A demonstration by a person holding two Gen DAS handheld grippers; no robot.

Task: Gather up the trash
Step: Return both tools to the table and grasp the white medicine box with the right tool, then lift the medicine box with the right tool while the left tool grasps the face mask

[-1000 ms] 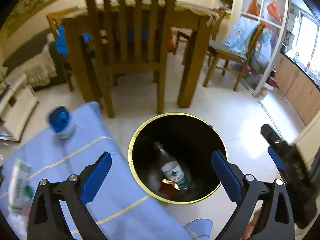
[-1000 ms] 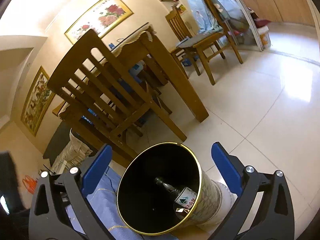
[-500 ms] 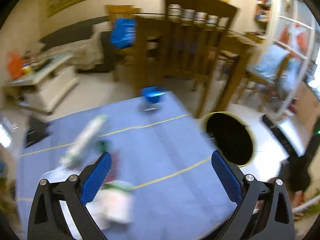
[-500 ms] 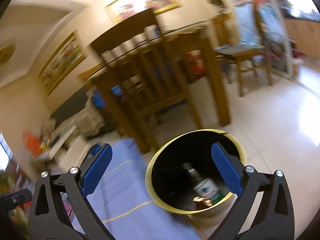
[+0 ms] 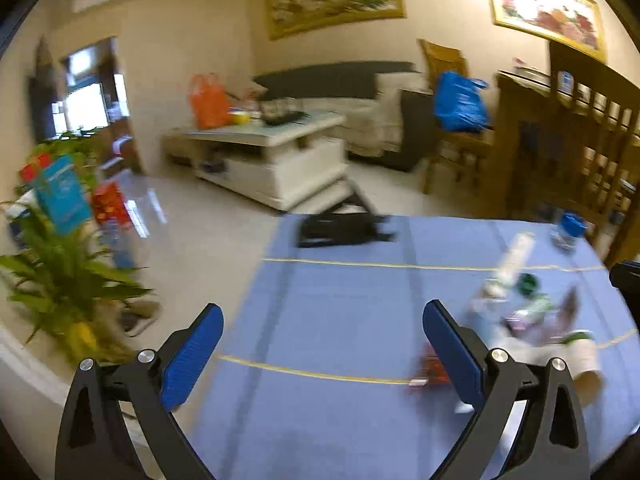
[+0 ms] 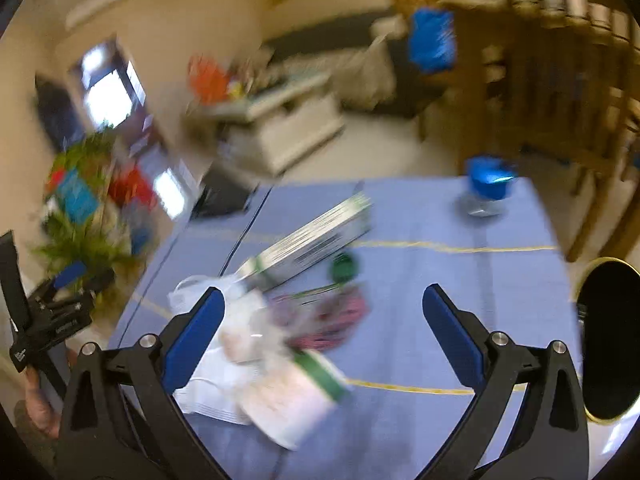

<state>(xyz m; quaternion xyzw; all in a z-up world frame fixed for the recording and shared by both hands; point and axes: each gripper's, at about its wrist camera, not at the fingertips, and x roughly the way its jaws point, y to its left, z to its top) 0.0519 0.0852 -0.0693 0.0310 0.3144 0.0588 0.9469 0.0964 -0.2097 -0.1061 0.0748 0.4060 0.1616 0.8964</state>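
Note:
A pile of trash lies on a blue cloth (image 6: 420, 280): a long white box (image 6: 312, 240), a paper cup (image 6: 296, 396), a white plastic bag (image 6: 208, 384), a pink wrapper (image 6: 332, 316) and a green cap (image 6: 343, 266). A blue-capped jar (image 6: 486, 188) stands at the far right. My right gripper (image 6: 320, 328) is open and empty above the pile. My left gripper (image 5: 320, 344) is open and empty over the cloth's left part, with the pile (image 5: 528, 316) to its right. The black bin with a gold rim (image 6: 608, 340) shows at the right edge.
A black object (image 5: 340, 228) lies at the cloth's far edge. A potted plant (image 5: 60, 272) stands left. A white coffee table (image 5: 272, 160), a sofa (image 5: 360, 96) and wooden chairs (image 5: 568, 140) stand beyond. The left gripper also shows in the right wrist view (image 6: 60, 304).
Both grippers have swung left, away from the bin and over the cloth. The trash pile has come into view under the right gripper. Both views are motion-blurred.

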